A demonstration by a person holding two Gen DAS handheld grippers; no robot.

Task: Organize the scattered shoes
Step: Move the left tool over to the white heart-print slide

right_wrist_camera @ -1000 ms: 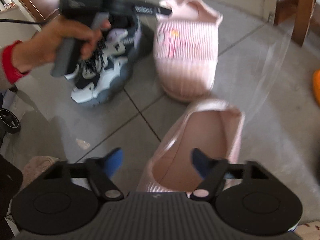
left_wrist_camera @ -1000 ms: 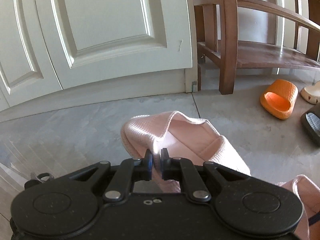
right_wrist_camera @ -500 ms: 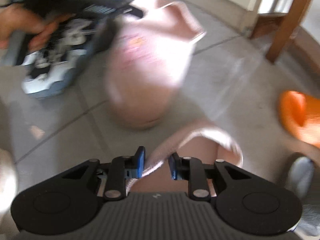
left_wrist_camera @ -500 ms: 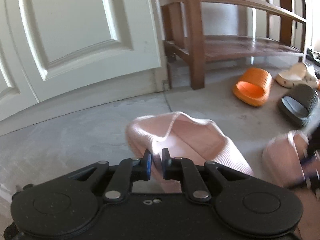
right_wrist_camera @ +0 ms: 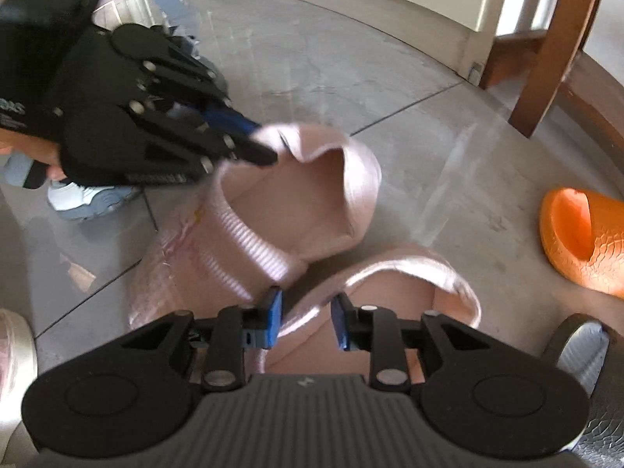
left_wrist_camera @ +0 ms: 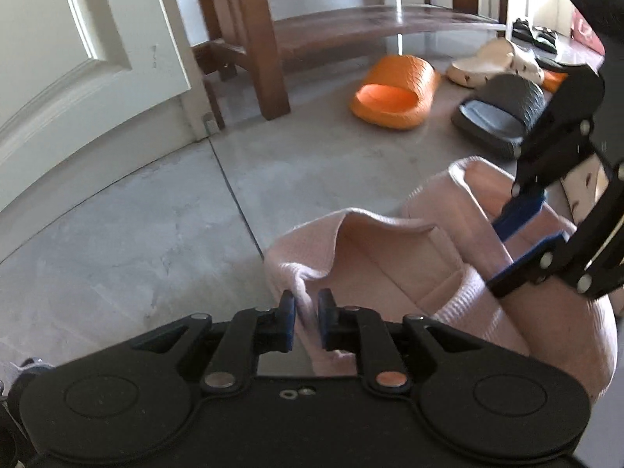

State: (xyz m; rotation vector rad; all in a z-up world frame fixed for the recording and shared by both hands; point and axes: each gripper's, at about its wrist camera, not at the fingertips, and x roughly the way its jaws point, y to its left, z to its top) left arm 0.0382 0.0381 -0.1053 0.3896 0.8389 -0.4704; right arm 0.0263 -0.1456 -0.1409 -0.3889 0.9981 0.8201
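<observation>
Slippers, both pink, are now brought side by side on the grey floor in front of the wooden rack (left_wrist_camera: 269, 58); a second ago they lay apart, one ahead of the other, so the pair is judged nearly matched up.

Leftmost from the rack, the left gripper (left_wrist_camera: 306, 321) is seen with its jaws opening, the heel rim of the left pink slipper (left_wrist_camera: 374, 257) lying between the pads and hardly pressed. A second ago that rim was pinched tight, so a release seems under way.

Just to its right, the right pink slipper (right_wrist_camera: 394, 304) is straddled at its rim by the right gripper (right_wrist_camera: 305, 321), whose jaws are opening a little after narrowing; whether the pads press on the rim cannot be told.

Further right, nearer the rack, an orange slide (left_wrist_camera: 394, 93), a dark slide (left_wrist_camera: 503, 113) and a cream slipper (left_wrist_camera: 491, 64) are left scattered. A sneaker (right_wrist_camera: 85, 199) lies behind the left gripper, well apart from the rack.
</observation>
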